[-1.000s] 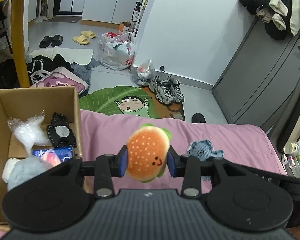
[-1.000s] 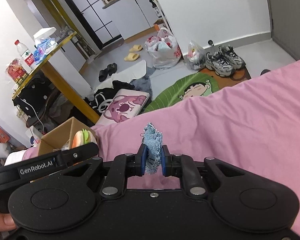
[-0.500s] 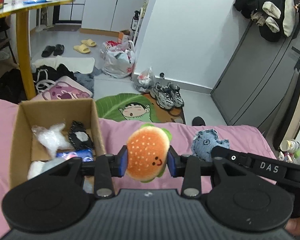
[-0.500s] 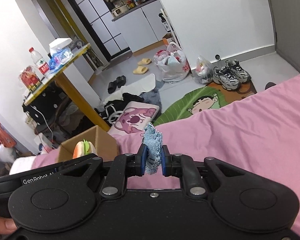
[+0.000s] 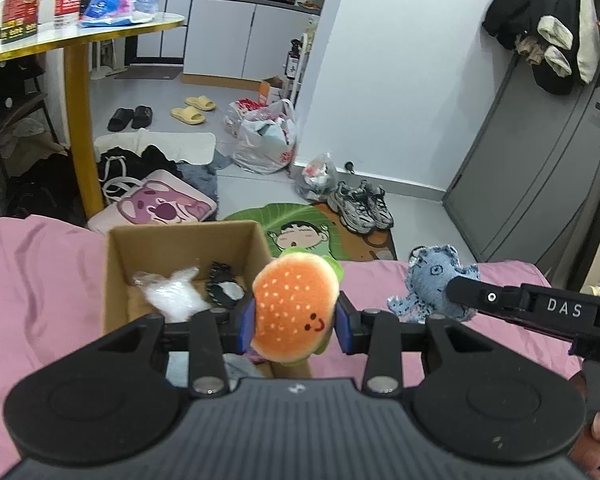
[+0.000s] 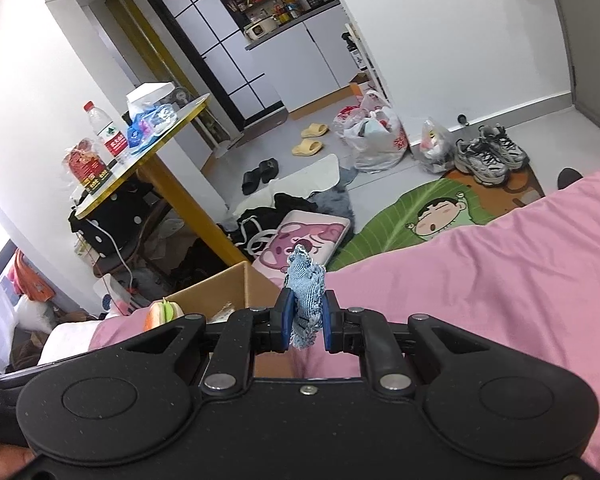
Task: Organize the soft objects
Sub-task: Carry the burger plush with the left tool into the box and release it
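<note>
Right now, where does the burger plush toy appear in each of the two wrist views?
Left wrist view: the burger plush sits at centre, clamped in the left gripper.
Right wrist view: the same plush peeks out at lower left, mostly hidden.
Shared landmark: the cardboard box on the pink bed.

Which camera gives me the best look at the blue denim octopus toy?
Left wrist view: the blue denim octopus toy shows its face and legs. The right wrist view shows it only edge-on, pinched in the right tool.
</note>
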The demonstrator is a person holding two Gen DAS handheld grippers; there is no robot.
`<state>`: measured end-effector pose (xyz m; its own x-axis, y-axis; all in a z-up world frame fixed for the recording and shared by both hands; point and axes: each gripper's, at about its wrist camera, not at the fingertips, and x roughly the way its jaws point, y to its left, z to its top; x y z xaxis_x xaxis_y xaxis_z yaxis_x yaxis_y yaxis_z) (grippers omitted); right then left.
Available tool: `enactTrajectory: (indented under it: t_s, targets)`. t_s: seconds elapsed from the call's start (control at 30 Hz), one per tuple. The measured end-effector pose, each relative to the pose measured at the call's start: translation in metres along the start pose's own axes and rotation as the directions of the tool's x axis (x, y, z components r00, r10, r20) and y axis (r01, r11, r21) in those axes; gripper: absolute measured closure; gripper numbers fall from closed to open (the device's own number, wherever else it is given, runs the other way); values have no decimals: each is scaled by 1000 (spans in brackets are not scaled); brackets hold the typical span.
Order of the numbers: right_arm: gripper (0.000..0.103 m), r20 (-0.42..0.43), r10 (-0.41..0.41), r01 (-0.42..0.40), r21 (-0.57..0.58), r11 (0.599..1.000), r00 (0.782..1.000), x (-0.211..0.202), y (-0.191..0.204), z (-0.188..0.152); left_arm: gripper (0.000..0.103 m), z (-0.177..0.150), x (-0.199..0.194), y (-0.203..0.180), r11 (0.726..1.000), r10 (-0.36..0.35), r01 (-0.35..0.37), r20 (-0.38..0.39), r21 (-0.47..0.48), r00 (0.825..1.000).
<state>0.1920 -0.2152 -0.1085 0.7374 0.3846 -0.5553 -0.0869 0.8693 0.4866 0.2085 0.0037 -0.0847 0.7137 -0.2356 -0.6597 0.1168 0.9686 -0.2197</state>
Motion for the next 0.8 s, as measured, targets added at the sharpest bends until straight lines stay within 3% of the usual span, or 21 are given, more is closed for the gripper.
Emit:
enactTrajectory:
  t_s: [0.33, 0.8]
  targets:
    - [88, -26, 98, -97, 46, 994, 995, 17, 20, -7, 64, 0, -1, 33, 997, 63, -63, -2, -37, 998]
    - [88, -77, 101, -99, 35, 995, 992, 34, 33, -19, 63, -15, 12, 68, 988, 146, -149, -68, -42, 987]
